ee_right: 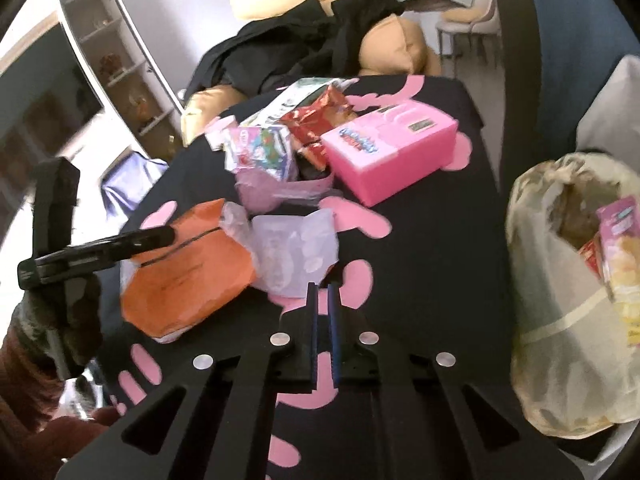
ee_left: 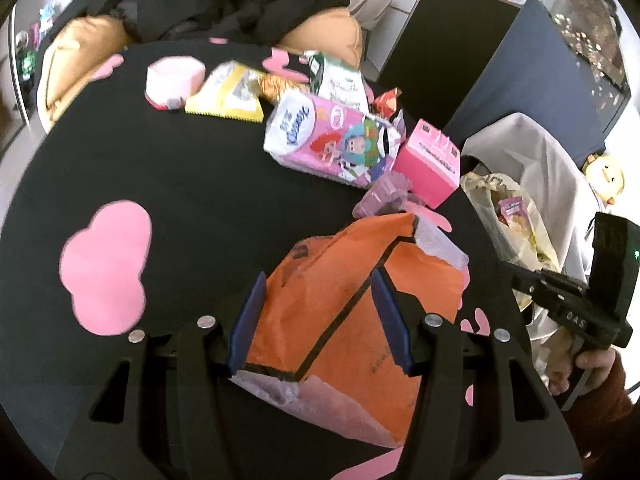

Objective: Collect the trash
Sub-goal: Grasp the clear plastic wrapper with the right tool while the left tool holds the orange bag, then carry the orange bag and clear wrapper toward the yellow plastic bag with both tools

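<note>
Your left gripper [ee_left: 320, 316] has its blue pads spread either side of the orange mailer bag [ee_left: 352, 300], which lies on the black counter [ee_left: 168, 168] at its near edge; the pads look to flank the bag without pinching it, so count this as released and straddling, not yet a grip. In the right wrist view the mailer [ee_right: 184, 268] sits with clear crumpled film [ee_right: 292, 256] touching its right side. Close squarely on the thick orange body, not on the loose film at the corner, which will probably slip or tear free. Your right gripper [ee_right: 322, 312] is clenched, pads nearly touching, holding nothing, and hovers over the counter near the film. The trash bag [ee_right: 568, 320] stands off the counter's right edge, mouth open, with packets already inside. Judgement: once the mailer is pinched, lift it clear before swinging right, since it is light and floppy and may drag the film along. Pink toy box [ee_left: 430, 160], tissue pack [ee_left: 332, 140] and snack wrappers [ee_right: 316, 120] remain at the far side for later.
</note>
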{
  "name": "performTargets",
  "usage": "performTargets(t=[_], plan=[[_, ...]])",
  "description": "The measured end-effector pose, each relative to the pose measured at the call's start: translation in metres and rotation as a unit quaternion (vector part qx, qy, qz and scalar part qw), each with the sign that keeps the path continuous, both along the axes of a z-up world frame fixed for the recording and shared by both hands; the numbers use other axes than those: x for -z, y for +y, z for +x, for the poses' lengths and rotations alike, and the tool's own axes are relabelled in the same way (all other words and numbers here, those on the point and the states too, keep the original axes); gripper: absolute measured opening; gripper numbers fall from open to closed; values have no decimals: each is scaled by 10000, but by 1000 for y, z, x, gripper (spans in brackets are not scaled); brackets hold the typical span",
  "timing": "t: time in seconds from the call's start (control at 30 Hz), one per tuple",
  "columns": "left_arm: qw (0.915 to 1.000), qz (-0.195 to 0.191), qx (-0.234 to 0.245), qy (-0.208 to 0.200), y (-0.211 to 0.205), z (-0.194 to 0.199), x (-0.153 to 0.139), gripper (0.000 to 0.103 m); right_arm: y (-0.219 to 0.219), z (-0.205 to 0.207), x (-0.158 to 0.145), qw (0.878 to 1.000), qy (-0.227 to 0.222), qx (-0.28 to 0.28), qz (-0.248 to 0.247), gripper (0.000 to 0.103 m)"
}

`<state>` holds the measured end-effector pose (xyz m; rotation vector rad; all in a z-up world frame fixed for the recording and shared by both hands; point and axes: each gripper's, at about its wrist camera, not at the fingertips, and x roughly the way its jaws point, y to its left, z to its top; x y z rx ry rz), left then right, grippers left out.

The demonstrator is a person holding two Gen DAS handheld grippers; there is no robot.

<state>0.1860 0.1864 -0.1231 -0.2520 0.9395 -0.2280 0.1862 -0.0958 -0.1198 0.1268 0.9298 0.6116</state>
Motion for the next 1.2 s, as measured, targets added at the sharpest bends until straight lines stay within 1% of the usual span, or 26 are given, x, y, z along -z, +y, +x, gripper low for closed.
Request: performTargets(t=[0.03, 0.07, 0.1, 0.13, 0.17, 0.3, 0.37, 0.4, 0.43, 0.47, 0.5, 0.53, 0.63, 0.73, 0.87, 1.03, 1.07, 1.1, 1.13, 1.2], plan=[[10000, -40, -2, 52, -1, 1, 2, 51, 2, 1, 2, 10000, 22, -12, 18, 8], [9999, -66, 3, 88, -1, 1, 3, 51, 4, 1, 4, 10000, 31, -32, 1, 12], [9999, -68, 3, 99, -3, 0, 3, 51, 7, 3, 5, 10000, 23, -59, -9, 27], [9999, -58, 1, 95, -3, 0, 3, 51, 9, 7, 7, 10000, -4, -35, 4, 36], [10000, -51, 1, 80, -4, -1, 3, 51, 10, 9, 9, 10000, -11, 11, 25, 42], [10000, -43, 20, -64, -2, -7, -5, 51, 19, 32, 18, 9997, 140, 190, 50, 42], [9999, -35, 20, -152, 1, -10, -9, 51, 27, 43, 21, 9997, 192, 151, 55, 42], [9998, -37, 10, -212, 4, -12, -12, 51, 31, 46, 23, 9997, 207, 124, -9, 40], [9997, -47, 1, -258, 7, -14, -14, 51, 38, 49, 26, 9997, 230, 55, -90, 36], [9996, -61, -7, -292, 9, -15, -16, 51, 43, 49, 26, 9997, 190, 22, -150, 28], [9994, -81, -9, -324, 12, -16, -17, 51, 47, 48, 25, 9997, 137, -59, -208, 12], [9994, -93, -6, -342, 14, -17, -18, 51, 53, 46, 23, 9994, 113, -256, -214, 10], [9993, -74, 30, -356, 17, -18, -18, 51, 61, 31, 11, 9979, -220, -529, -318, 7], [9994, -20, 80, -328, 14, -18, -16, 51, 57, 19, -2, 9971, -416, -590, -259, 5], [9994, 83, 201, -273, 9, -14, -14, 51, 27, 13, -23, 9982, -554, -239, -41, 5], [9985, 337, 404, 131, -4, -5, -1, 51, -10, 9, -34, 9980, -576, 245, 83, 5], [9983, 374, 438, 134, -7, -6, 0, 44, -16, 7, -34, 9979, -568, 302, 92, 5], [9976, 450, 509, 137, -12, -8, -1, 31, -21, 5, -34, 9978, -558, 346, 102, 5], [9970, 498, 570, 150, -16, -9, -1, 27, -25, 3, -32, 9978, -543, 367, 112, 5], [9959, 604, 663, 122, -24, -14, -5, 11, -30, 0, -31, 9977, -531, 393, 142, 5]])
